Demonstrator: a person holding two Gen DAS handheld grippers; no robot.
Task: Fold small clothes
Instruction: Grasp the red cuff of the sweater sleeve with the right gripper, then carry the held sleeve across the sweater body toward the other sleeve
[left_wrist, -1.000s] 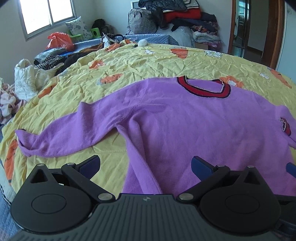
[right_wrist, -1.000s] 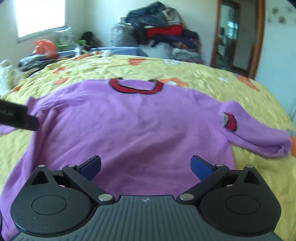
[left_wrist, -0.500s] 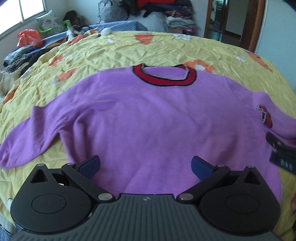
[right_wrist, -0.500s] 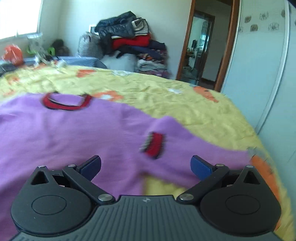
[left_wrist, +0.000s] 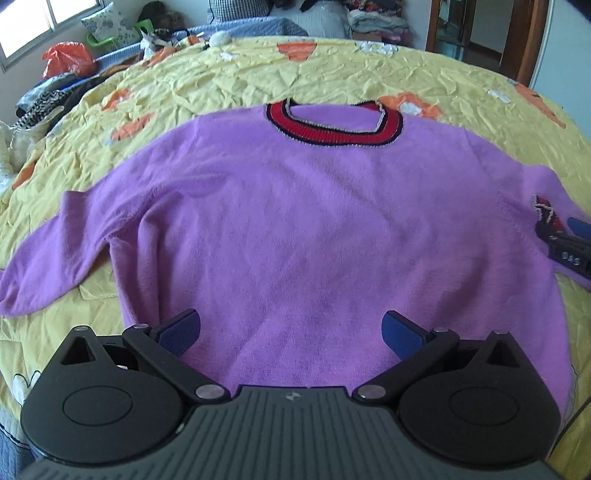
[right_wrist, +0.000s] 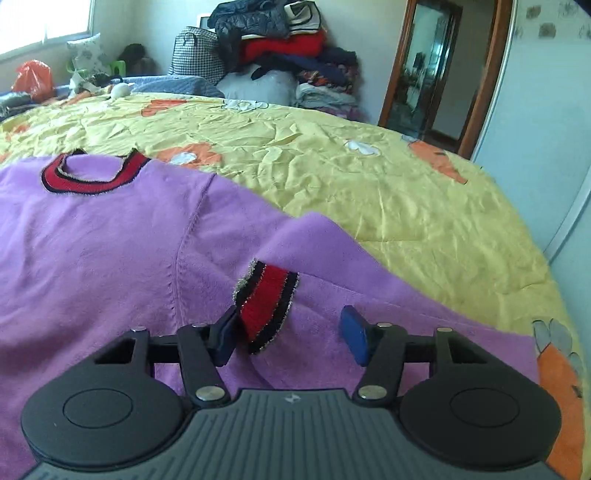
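- While the left gripper stands wide open at the bottom of the left wrist view, holding nothing, the purple sweater lies flat across the frame's centre on the yellow quilt.
- At right wrist view's lower centre, the right gripper is partly open around the folded-back red cuff, its left pad touching the cuff.
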